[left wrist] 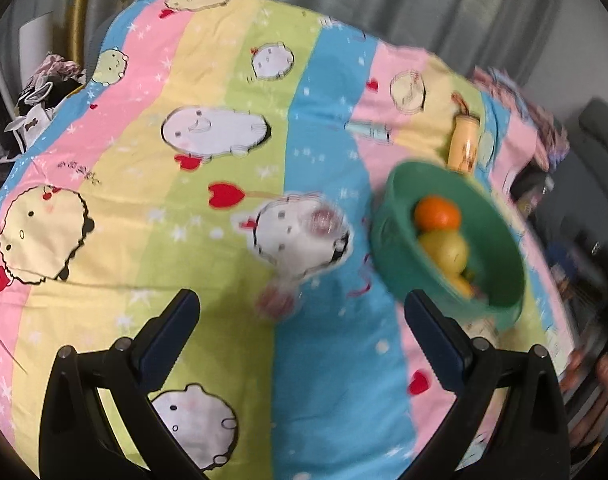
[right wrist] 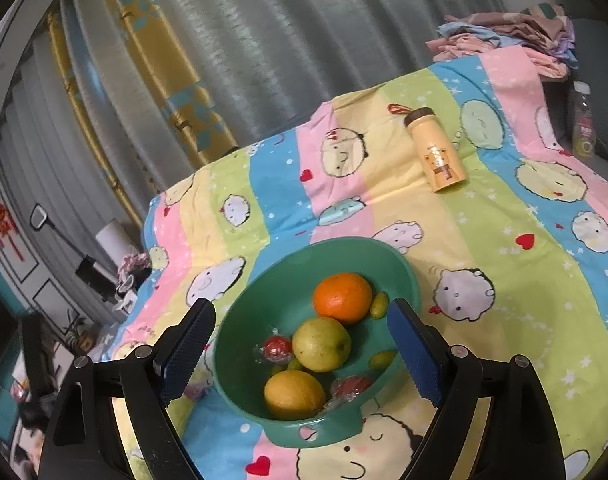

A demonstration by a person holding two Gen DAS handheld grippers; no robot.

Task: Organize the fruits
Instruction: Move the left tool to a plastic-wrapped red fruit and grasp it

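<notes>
One green bowl (right wrist: 264,296) stood on the striped cartoon-print cloth (right wrist: 504,280) covering the surface. In the right wrist view the bowl held one orange (right wrist: 343,297), one yellow-green pear-like fruit (right wrist: 321,344) and one yellow lemon-like fruit (right wrist: 294,395) nearest the camera. Two small red fruits in clear wrap (right wrist: 277,347) lay in it as well, one left of the pear-like fruit and one at the lower right. At least two small yellow-green fruits (right wrist: 378,304) sat against the bowl's right wall, and another showed partly behind the pear-like fruit. One yellow bottle (right wrist: 436,150) with a brown cap lay on its side farther back on the cloth, well apart from the bowl. One clear drink bottle (right wrist: 583,120) stood upright past the cloth's right edge, near a pile of folded fabric (right wrist: 504,36).

The right gripper (right wrist: 300,340) was wide apart, nothing clamped; the bowl of fruit lay just ahead and between its fingers.

The left gripper (left wrist: 300,308) was also fully apart and empty over bare cloth. In its blurred view the bowl (left wrist: 404,248) sat ahead and to the right, just beyond the right-hand finger, with the orange (left wrist: 437,213) and a yellow fruit (left wrist: 444,250) visible inside.
</notes>
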